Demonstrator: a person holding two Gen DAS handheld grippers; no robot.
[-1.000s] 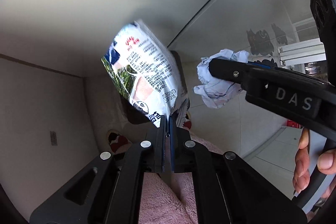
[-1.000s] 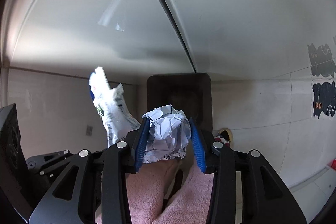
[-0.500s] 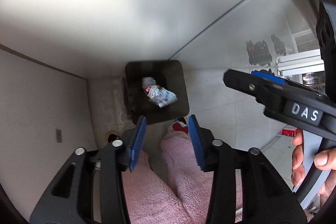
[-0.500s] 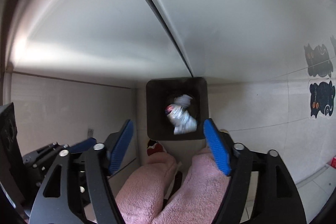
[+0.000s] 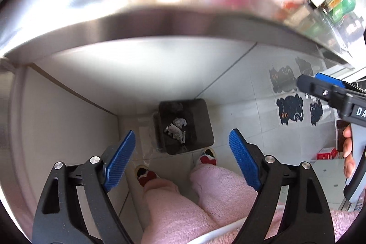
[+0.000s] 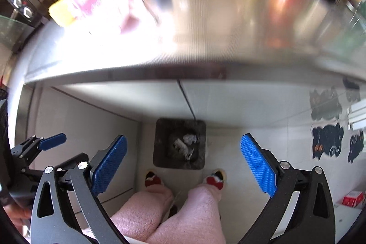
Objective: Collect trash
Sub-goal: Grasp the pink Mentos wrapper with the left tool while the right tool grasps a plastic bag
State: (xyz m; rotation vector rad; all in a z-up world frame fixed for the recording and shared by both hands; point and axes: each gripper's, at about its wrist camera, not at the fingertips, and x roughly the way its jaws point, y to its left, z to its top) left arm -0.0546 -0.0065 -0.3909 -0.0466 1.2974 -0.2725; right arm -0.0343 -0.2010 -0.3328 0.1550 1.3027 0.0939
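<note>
Down by my feet, the dark bin (image 5: 186, 127) holds crumpled trash (image 5: 176, 128). My left gripper (image 5: 181, 161) and right gripper (image 6: 183, 164) both gape, holding nothing.

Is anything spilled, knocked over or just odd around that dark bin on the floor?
Nothing stands out. The dark bin stands upright by the counter, and the crumpled trash lies inside it, none visible on the tiles around. Both the left gripper and the right gripper are open and empty.
</note>
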